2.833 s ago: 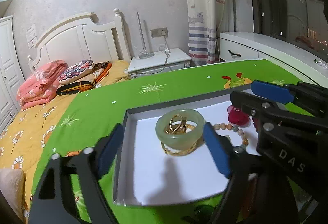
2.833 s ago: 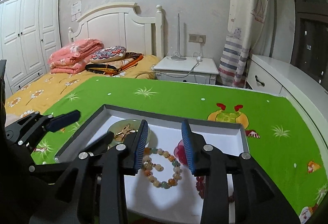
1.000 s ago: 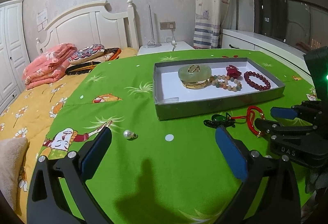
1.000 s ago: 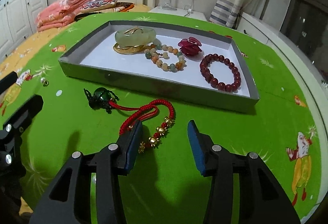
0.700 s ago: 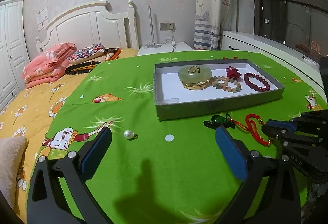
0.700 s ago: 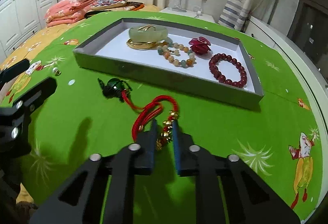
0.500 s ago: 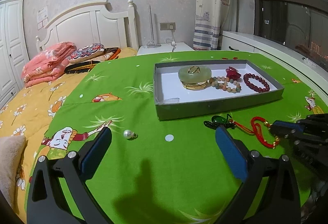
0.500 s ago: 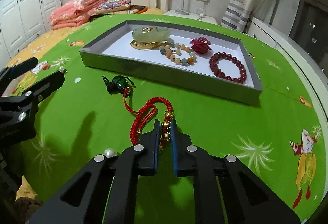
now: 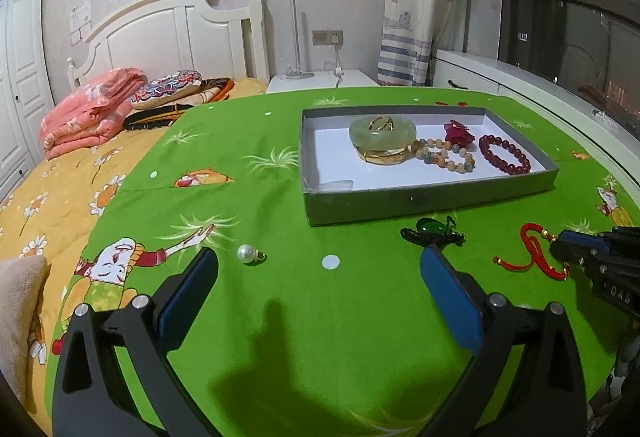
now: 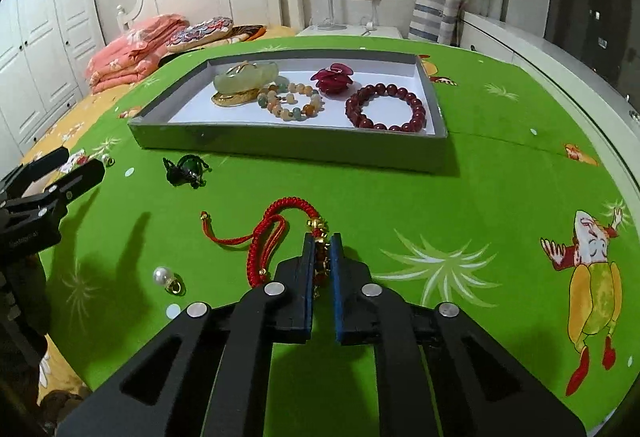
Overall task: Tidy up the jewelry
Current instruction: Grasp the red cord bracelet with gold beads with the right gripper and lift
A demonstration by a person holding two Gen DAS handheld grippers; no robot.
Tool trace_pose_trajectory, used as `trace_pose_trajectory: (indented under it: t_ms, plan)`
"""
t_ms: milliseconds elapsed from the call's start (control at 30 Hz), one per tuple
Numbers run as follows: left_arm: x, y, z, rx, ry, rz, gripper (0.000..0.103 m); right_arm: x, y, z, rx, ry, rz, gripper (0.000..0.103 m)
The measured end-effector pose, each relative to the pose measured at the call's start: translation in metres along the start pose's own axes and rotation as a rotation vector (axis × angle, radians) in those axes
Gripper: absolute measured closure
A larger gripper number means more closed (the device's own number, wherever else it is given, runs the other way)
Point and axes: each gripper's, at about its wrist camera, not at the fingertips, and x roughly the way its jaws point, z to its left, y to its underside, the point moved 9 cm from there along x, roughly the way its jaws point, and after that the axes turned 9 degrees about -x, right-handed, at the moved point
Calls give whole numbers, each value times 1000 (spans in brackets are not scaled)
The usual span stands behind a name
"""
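Red cord bracelet (image 10: 280, 233) between right tongs (image 10: 322, 241)

A: Your red cord bracelet (image 10: 276, 233), where?
B: On the green cloth, near the grey tray (image 10: 296, 147); its gold-bead end is pinched between 2 blue pads.
A: Loose pieces?
B: Green pendant (image 10: 186, 169) by your tray; pearl (image 10: 162, 276) further off.

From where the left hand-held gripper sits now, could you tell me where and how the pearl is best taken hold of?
Grip the pearl across its round white body, coming down from above with a pad on either side. Its small gold loop sticks out to the right and looks too thin to pinch. The left hand-held gripper stands open, wide enough.
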Motion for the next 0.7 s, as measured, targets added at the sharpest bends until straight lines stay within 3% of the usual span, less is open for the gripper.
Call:
trace_pose_trajectory:
  t_ms: [100,200,267,300,333,400,533,700]
  plan:
    - [3,0,0,-6,9,9,5,-2,2,6,-29,-8,2,76]
    - [5,1,1,-17,18,17,5,-4,6,9,-80,36,9,76]
    - [6,0,1,-21,22,18,5,-5,7,10,-80,39,14,77]
    - [5,0,1,-22,23,17,5,-5,7,11,-87,44,16,82]
    - [5,1,1,-23,25,15,5,-6,7,11,-99,59,18,94]
    - [4,1,1,-25,26,14,5,-7,9,13,-133,91,14,94]
    - [3,0,1,-31,31,9,5,-13,10,7,-69,7,7,95]
    - [1,-1,2,-34,30,-4,5,-23,-1,-7,-44,15,-42,95]
